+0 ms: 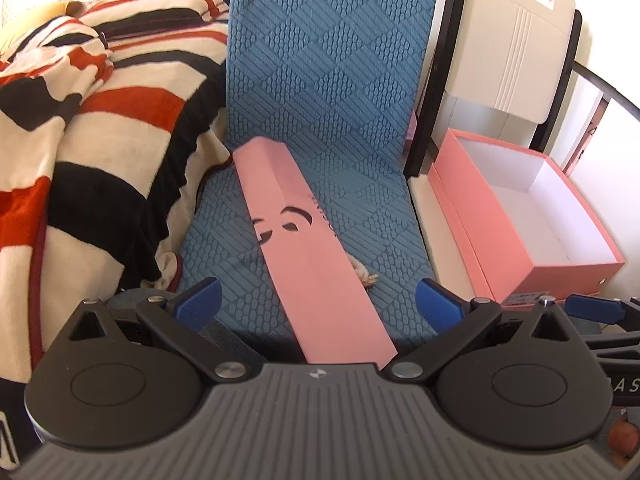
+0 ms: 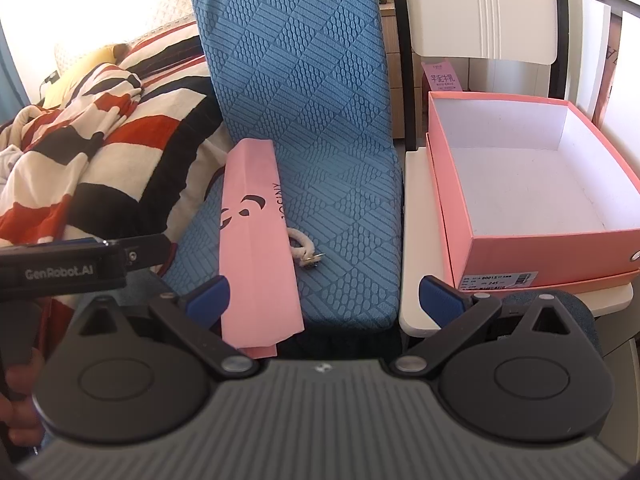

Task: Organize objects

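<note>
Both hand-held grippers wide (nothing held) | left [image 1: 318,300] over pink bag [image 1: 308,248] | right [image 2: 322,300] beside it

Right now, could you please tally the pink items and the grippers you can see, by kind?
Pink folded paper bag: 1
Pink open box: 1
Grippers, left gripper and right gripper, both open: 2
Total: 4

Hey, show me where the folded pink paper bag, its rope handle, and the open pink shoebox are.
Pink paper bag [image 1: 308,248], left wrist view, on its printed middle panel.
Rope handle [image 2: 301,245], right wrist view, on the cord loop beside the bag.
Pink shoebox [image 2: 552,250], right wrist view, on its front wall.
</note>
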Demonstrator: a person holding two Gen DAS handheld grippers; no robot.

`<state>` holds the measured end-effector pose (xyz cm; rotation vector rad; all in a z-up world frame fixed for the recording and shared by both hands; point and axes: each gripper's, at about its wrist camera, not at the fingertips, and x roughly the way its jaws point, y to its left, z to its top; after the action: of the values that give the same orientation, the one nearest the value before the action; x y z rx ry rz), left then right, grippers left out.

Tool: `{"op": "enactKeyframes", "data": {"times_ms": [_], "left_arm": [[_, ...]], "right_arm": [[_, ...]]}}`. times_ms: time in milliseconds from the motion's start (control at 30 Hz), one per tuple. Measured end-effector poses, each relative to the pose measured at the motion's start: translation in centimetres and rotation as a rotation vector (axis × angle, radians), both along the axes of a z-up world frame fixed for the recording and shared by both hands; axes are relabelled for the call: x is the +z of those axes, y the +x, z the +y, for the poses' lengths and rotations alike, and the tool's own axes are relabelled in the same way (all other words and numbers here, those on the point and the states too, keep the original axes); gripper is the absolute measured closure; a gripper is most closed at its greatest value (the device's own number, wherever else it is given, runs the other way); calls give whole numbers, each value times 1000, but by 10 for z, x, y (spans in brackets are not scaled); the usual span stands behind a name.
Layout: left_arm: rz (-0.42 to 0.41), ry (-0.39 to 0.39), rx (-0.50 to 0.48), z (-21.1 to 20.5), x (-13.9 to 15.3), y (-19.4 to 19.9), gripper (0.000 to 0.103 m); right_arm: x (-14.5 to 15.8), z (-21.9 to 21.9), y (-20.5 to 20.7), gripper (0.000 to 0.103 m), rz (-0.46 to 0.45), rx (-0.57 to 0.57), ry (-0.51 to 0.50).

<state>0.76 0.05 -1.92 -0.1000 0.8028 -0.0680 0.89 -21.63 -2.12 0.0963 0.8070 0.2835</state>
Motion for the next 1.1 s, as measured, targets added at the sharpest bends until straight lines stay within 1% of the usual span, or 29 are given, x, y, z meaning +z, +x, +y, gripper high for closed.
{"op": "enactKeyframes", "data": {"times_ms": [167,433,633,700,800,933,1000,1067,1100], "left_arm": [[31,-10,9,3,-11,6,0],[22,-3,13,7,-13,13,0],[29,-23,-2,10,-26,29,0],[26,-38,-9,12,-29,36,0],[27,-61,-30,12,-38,52,0],[22,-47,-31,11,-54,77,0],[31,-55,-17,13,-63,91,0],[22,-63,-16,15,-72,103,0],[22,-61,-12,16,-77,110,0]], "right_arm": [[-6,2,3,0,10,3,-8],[-9,3,9,0,12,6,-8],[-18,9,20,0,1,20,-19],[-23,9,27,0,2,10,-24],[-31,11,38,1,7,17,-6],[-42,19,52,2,0,41,-5],[-47,23,59,3,-4,55,-1],[-55,26,67,9,-2,66,3],[-59,28,72,10,2,73,10]]}}
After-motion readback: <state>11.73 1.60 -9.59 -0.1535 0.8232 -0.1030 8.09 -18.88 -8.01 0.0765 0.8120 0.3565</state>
